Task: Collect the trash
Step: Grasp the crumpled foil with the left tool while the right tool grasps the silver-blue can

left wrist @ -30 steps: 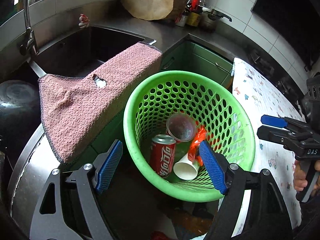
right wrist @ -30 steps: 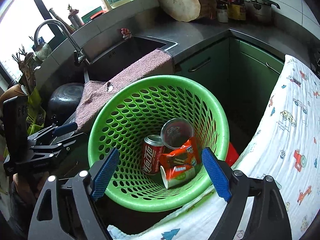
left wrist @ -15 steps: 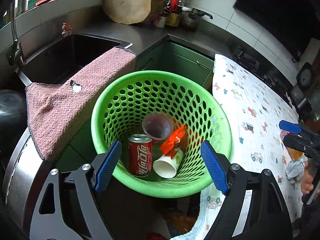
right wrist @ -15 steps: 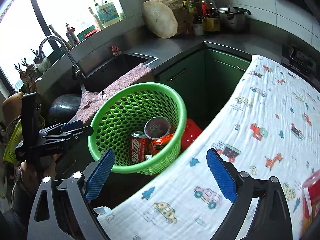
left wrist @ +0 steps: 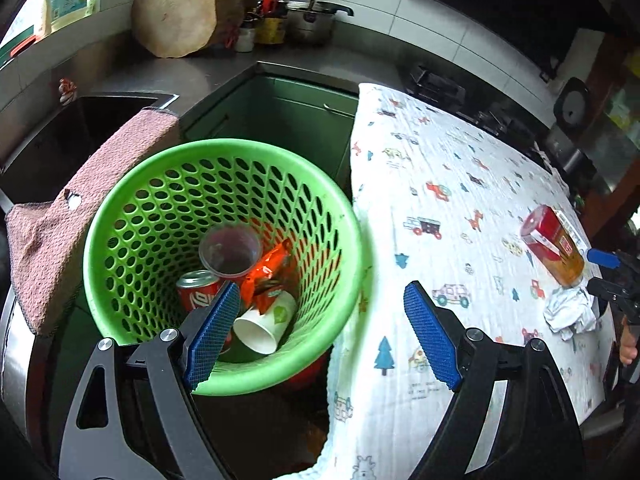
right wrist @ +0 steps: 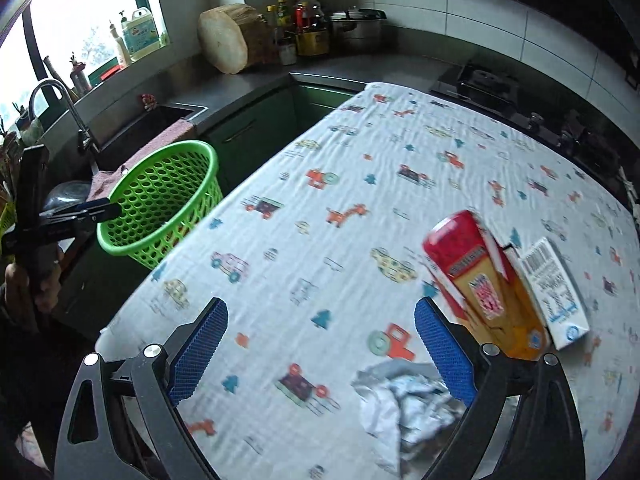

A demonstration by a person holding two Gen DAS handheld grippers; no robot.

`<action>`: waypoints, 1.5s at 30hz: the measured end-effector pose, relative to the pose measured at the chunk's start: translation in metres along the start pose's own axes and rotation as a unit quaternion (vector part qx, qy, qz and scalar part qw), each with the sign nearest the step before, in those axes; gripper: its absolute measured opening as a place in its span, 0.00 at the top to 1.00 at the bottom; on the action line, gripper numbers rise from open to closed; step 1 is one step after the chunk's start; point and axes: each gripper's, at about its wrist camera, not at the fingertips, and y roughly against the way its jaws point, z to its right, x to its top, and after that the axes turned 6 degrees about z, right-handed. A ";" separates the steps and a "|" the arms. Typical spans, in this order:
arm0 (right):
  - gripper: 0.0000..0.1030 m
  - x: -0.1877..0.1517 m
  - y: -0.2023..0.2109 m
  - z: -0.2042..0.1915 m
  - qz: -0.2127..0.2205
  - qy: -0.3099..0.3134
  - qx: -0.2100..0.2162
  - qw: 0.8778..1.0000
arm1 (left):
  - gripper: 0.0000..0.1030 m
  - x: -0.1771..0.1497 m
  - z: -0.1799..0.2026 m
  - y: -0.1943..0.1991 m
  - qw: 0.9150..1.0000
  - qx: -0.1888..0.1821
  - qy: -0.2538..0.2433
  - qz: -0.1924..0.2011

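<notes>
A green perforated basket (left wrist: 120,240) stands beside the table; it also shows in the right wrist view (right wrist: 160,200). It holds a red cola can (left wrist: 198,292), a clear plastic cup (left wrist: 230,250), an orange wrapper (left wrist: 268,272) and a white paper cup (left wrist: 264,324). My left gripper (left wrist: 320,332) is open above the basket's right rim. My right gripper (right wrist: 320,348) is open above the table, just left of a crumpled white wrapper (right wrist: 408,404). A red-and-yellow carton (right wrist: 480,280) and a white carton (right wrist: 556,292) lie behind the wrapper.
The table has a white cloth with vehicle prints (right wrist: 360,200). A pink towel (left wrist: 60,208) hangs over the sink edge beside the basket. A wooden chopping block (right wrist: 228,36), bottles and a pot stand on the far counter. A stove (right wrist: 484,84) lies beyond the table.
Both grippers have swung right, away from the basket and over the table. The right gripper now faces the crumpled wrapper and cartons. Both stay open and empty.
</notes>
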 end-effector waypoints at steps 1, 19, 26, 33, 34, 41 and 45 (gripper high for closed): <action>0.11 -0.005 0.004 0.008 -0.004 0.005 -0.010 1.000 | 0.19 0.000 0.007 -0.001 1.000 -0.004 -0.006 -0.001; 0.11 -0.062 0.015 0.109 -0.076 0.007 0.009 0.997 | 0.17 -0.012 0.104 -0.033 0.996 -0.039 -0.074 -0.042; 0.11 -0.087 0.016 0.102 -0.105 0.052 0.009 0.993 | 0.17 -0.011 0.127 -0.044 0.994 -0.046 -0.089 -0.051; 0.11 -0.110 0.014 0.083 -0.127 0.077 0.021 0.989 | 0.17 -0.015 0.153 -0.051 0.990 -0.063 -0.111 -0.062; 0.11 -0.112 0.014 0.080 -0.127 0.082 0.020 0.988 | 0.17 -0.015 0.157 -0.051 0.989 -0.065 -0.115 -0.062; 0.11 -0.112 0.003 0.066 -0.118 0.124 -0.017 0.985 | 0.17 -0.024 0.187 -0.053 0.983 -0.107 -0.130 -0.073; 0.13 -0.115 -0.006 0.061 -0.122 0.145 -0.043 0.981 | 0.17 -0.032 0.209 -0.054 0.977 -0.135 -0.143 -0.082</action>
